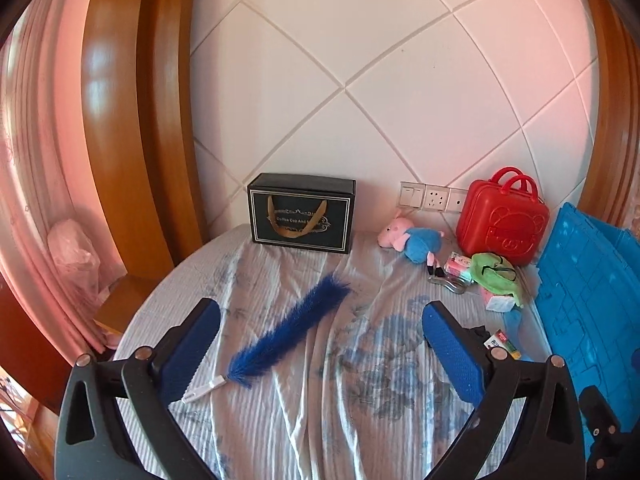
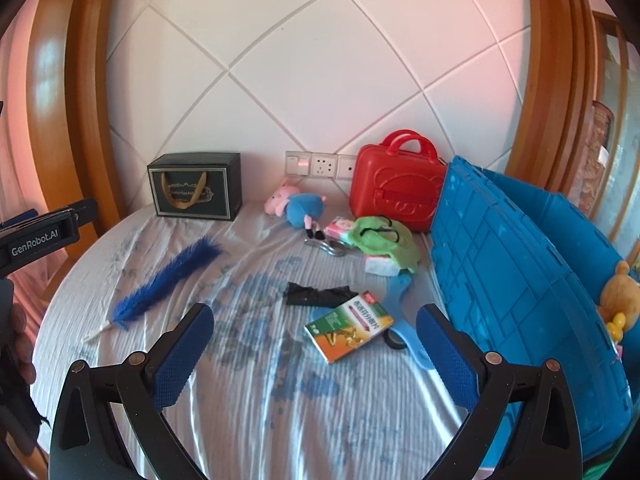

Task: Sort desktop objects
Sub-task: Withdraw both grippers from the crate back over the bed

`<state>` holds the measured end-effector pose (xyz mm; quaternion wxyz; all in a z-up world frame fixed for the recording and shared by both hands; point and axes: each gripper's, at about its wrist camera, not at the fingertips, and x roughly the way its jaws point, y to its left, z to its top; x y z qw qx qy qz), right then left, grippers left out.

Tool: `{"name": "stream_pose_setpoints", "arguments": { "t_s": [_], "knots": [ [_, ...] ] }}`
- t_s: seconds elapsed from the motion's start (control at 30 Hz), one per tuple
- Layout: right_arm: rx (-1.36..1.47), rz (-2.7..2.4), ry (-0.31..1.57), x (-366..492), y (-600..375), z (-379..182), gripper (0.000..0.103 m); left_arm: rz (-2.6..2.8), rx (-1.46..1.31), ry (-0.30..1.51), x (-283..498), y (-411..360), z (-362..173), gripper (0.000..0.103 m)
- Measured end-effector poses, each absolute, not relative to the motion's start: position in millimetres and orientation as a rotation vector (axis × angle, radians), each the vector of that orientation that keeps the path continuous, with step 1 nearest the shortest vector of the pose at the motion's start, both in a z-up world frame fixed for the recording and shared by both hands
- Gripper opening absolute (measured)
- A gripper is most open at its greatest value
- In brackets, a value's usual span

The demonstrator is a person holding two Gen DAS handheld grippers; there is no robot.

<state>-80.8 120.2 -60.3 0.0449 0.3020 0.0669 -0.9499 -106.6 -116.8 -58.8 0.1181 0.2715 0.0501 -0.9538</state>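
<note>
A blue fluffy duster with a white handle lies on the striped sheet, just inside my left gripper's left finger. My left gripper is open, with nothing between its pads. My right gripper is open as well, hovering before a green and orange box, a black bundle and a blue flat piece. Further back lie a pig plush, a green cloth, a tissue pack and a metal clip.
A blue crate stands at the right with a teddy inside. A red case and a black gift box sit by the wall. A wooden frame borders the left.
</note>
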Motion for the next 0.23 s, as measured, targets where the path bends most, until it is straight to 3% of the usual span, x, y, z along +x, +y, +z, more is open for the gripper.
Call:
{"name": "stream_pose_setpoints", "arguments": {
  "t_s": [0.23],
  "knots": [
    [0.865, -2.974, 0.140, -68.2, 136.4, -46.3, 0.103, -2.907, 0.778, -0.004, -94.5, -61.7, -40.1, 0.102]
  ]
}}
